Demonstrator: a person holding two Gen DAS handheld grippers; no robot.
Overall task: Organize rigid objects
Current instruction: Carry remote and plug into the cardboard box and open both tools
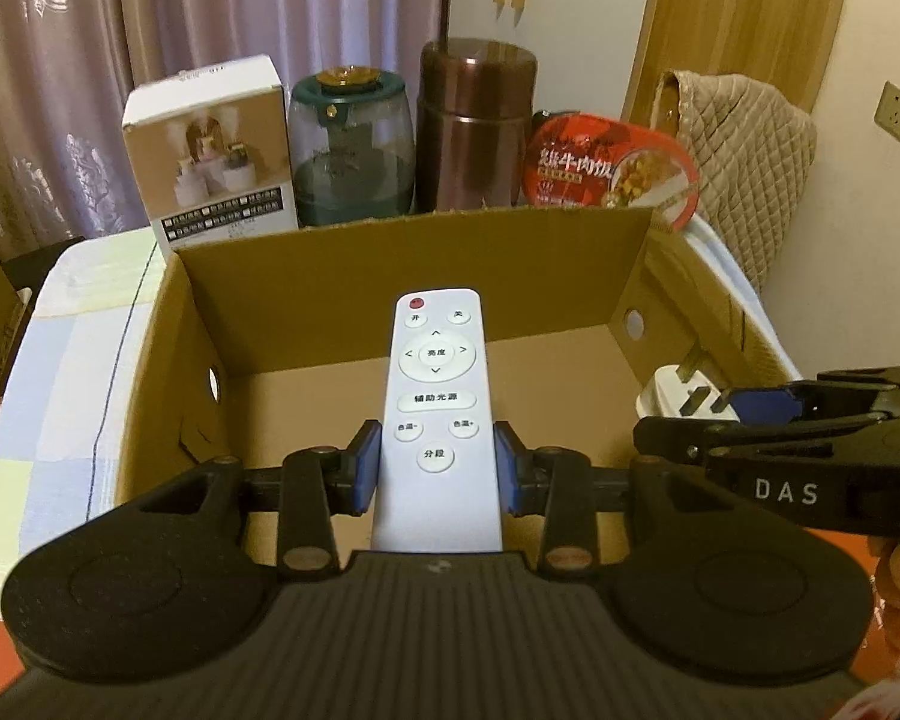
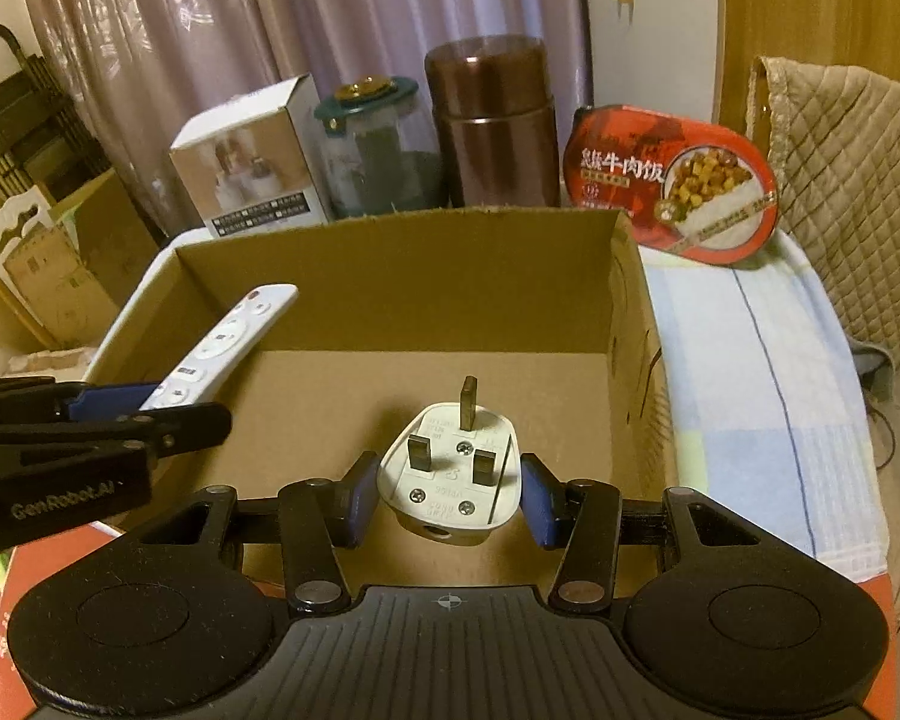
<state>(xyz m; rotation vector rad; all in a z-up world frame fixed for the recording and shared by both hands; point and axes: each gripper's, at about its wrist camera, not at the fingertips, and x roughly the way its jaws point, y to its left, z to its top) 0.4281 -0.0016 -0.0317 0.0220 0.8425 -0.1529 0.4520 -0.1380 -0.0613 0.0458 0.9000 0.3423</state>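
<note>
My left gripper [image 1: 438,468] is shut on a white remote control [image 1: 435,396] and holds it above the open cardboard box [image 1: 414,252]. The remote also shows in the right wrist view [image 2: 222,354], at the left. My right gripper [image 2: 450,495] is shut on a white three-pin plug [image 2: 450,474], prongs up, above the box [image 2: 402,258]. The plug also shows in the left wrist view [image 1: 684,399], at the right, held by the right gripper [image 1: 750,420]. The box floor looks bare.
Behind the box stand a white product box [image 1: 210,156], a green-lidded jar [image 1: 351,150], a brown metal canister [image 1: 474,126] and a red meal container [image 1: 612,171]. A quilted cover [image 2: 852,180] lies at the right. A striped cloth [image 2: 750,372] covers the table.
</note>
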